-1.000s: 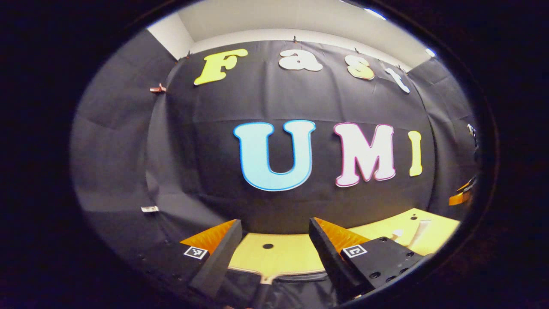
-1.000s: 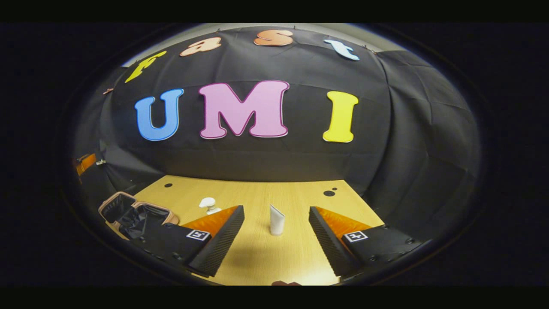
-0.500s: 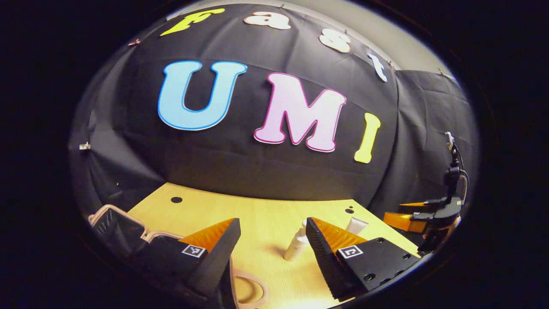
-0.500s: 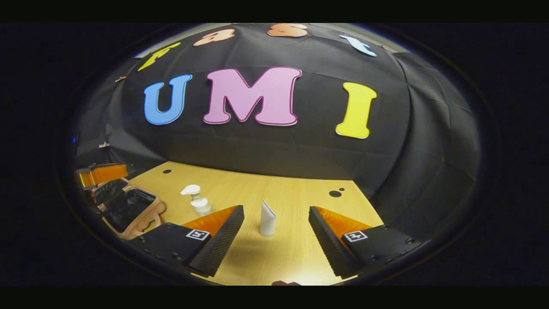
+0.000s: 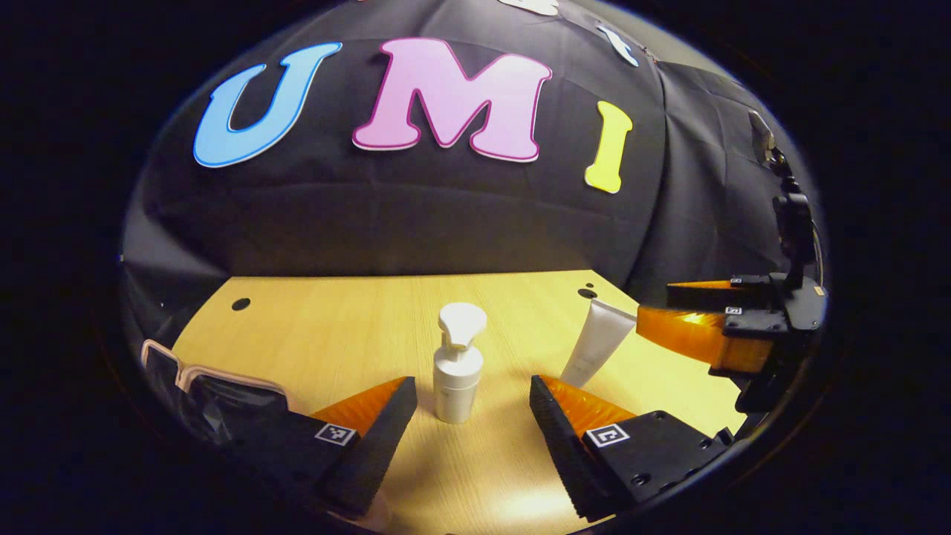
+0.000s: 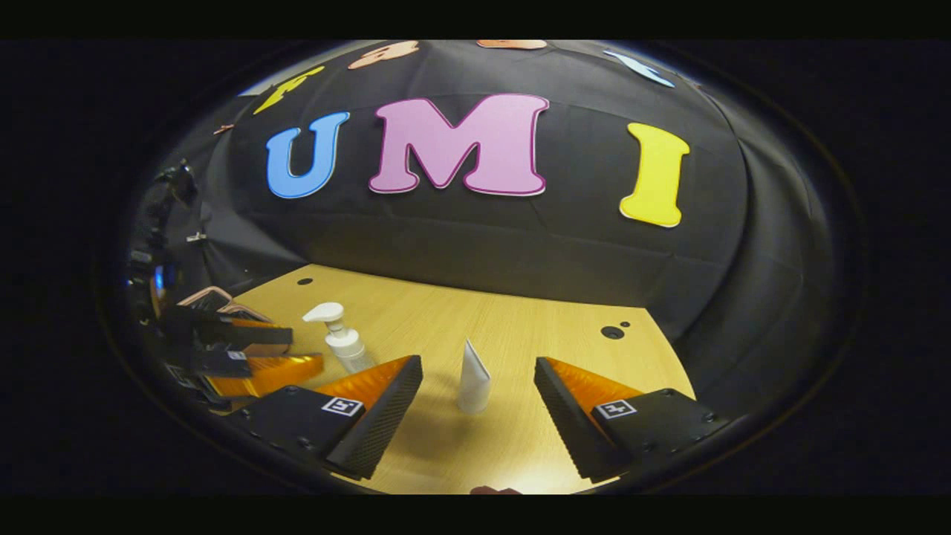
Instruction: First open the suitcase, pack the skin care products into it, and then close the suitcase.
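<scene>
The left tool [image 5: 468,412] has swung down from the wall to face the surface [image 5: 356,327], jaws apart around the upright pump bottle [image 5: 457,368]. The open suitcase [image 5: 200,379] lies left at the surface's edge. The right tool [image 6: 475,401], also apart, frames the standing tube [image 6: 473,379], with open room around both.

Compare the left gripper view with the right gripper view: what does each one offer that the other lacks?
Left gripper view: the right tool seen from outside, at the far right, and the pump bottle framed between the open fingers of the left tool. Right gripper view: the left tool from outside, at the left, and the tube framed between the right tool's open fingers. Shared: pump bottle, tube, suitcase, table.
</scene>
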Available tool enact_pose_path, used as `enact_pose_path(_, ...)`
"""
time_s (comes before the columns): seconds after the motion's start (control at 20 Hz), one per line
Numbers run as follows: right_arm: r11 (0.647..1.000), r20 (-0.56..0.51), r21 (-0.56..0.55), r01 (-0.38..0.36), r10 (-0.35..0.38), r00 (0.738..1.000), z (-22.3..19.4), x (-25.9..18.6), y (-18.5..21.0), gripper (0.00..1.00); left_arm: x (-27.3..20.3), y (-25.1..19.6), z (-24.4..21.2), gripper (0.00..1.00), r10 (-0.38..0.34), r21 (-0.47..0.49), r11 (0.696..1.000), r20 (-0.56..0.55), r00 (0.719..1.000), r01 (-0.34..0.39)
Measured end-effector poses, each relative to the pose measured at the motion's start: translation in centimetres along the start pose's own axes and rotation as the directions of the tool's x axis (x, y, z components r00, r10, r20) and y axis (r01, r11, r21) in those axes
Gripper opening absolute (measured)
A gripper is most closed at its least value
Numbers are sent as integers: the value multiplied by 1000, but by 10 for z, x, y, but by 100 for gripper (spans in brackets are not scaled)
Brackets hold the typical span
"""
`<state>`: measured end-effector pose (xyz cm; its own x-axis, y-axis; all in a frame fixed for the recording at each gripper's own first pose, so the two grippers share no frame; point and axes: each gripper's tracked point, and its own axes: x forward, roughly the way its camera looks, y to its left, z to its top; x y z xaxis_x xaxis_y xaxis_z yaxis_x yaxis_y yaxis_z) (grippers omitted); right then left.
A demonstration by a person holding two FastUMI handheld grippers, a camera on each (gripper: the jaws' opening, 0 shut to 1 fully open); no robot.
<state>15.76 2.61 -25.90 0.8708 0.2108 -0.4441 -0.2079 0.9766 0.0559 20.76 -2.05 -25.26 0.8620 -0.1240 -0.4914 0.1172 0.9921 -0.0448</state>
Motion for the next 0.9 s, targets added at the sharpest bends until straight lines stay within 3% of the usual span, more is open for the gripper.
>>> enact_pose_path(0.1,1000,-2,-5,-6,6,1000,-2,3,0,94,21,5,-11,96,37,-1,999,-38,999,-37)
enact_pose_path(0.4,999,-45,-30,-25,23,999,-21,20,-6,97,72,11,-27,96,60,6,998,-122,991,-60)
enact_pose_path(0.5,999,-55,-34,-28,26,998,-25,24,-6,95,85,3,-33,92,31,-11,999,-150,988,-33)
enact_pose_path(0.55,999,-57,-36,-29,27,998,-27,27,-5,97,92,3,-38,96,26,-23,999,-167,986,-30)
enact_pose_path(0.6,999,-60,-34,-30,27,998,-29,30,-6,97,89,10,-40,92,54,-16,998,-180,982,-58)
enact_pose_path(0.7,999,-70,-28,-28,26,997,-33,35,-8,97,96,8,-40,61,51,18,999,-202,978,-49)
enact_pose_path(0.9,999,-126,-12,-33,31,992,-54,51,-9,97,88,8,-41,58,39,22,999,-241,970,-34)
